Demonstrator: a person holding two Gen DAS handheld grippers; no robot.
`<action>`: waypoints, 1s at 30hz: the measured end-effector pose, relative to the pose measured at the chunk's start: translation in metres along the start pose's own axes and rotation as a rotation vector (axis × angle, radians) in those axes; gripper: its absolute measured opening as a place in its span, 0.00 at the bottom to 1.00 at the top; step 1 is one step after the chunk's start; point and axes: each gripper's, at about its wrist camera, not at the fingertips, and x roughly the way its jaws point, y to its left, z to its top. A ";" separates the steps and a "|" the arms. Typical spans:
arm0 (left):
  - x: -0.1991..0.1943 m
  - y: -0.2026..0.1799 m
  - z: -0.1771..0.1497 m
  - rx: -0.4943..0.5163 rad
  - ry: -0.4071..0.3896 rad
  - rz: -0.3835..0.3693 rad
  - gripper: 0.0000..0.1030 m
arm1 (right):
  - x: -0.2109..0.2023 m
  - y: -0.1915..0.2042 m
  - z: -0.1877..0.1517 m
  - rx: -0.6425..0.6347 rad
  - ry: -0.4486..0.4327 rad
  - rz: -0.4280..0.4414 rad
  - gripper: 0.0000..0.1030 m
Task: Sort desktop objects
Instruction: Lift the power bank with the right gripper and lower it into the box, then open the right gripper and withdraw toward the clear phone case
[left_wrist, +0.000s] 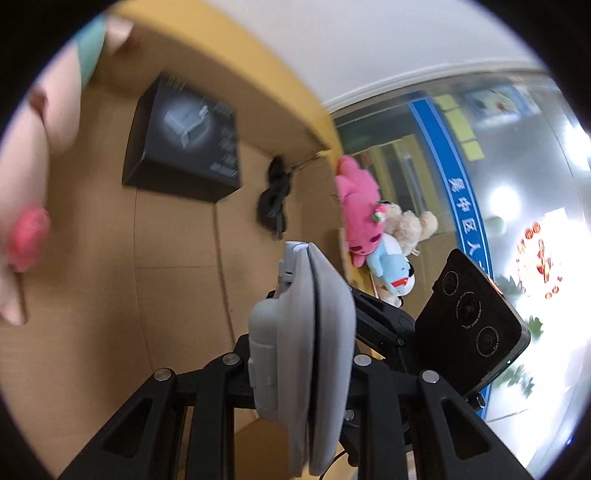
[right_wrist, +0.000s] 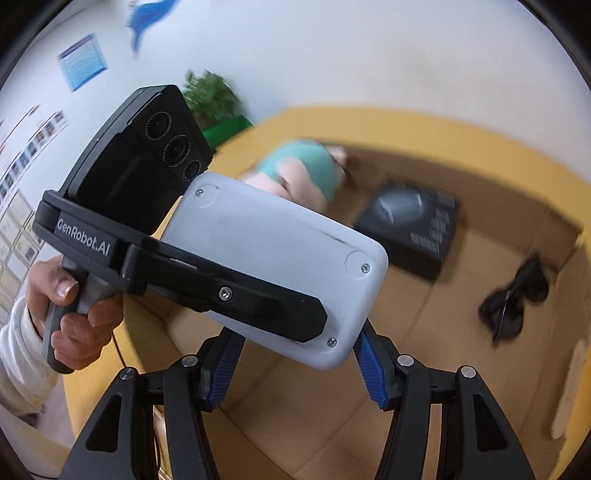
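Left gripper (left_wrist: 308, 254): grey pads pressed flat together, nothing visible between them. Right gripper (right_wrist: 295, 373): blue fingers (right_wrist: 223, 365) spread wide, holding nothing. In the right wrist view the left gripper's grey pad crosses just in front of this gap; we cannot tell whether they touch.

Both hang over the cardboard box (right_wrist: 424, 369). On its floor are a black carton (right_wrist: 410, 225) at the far side, and sunglasses (right_wrist: 513, 302) right of it, well apart. A large pink-and-teal plush (right_wrist: 303, 173) lies at the far left. Small plush toys (left_wrist: 360, 214) sit at the box's right edge.

Judgement: no item is in hand, so a pick comes next. We should first separate the two grippers, then open the left one before reaching. Both views are blurred, so we should settle before closing.
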 end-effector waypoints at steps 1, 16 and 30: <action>0.008 0.007 0.003 -0.023 0.018 -0.003 0.22 | 0.007 -0.008 -0.001 0.019 0.027 -0.001 0.56; 0.040 0.044 0.011 -0.186 0.124 0.124 0.54 | 0.051 -0.060 -0.007 0.252 0.282 -0.043 0.57; -0.113 -0.096 -0.091 0.325 -0.309 0.508 0.65 | -0.051 0.020 -0.023 0.076 0.004 -0.260 0.94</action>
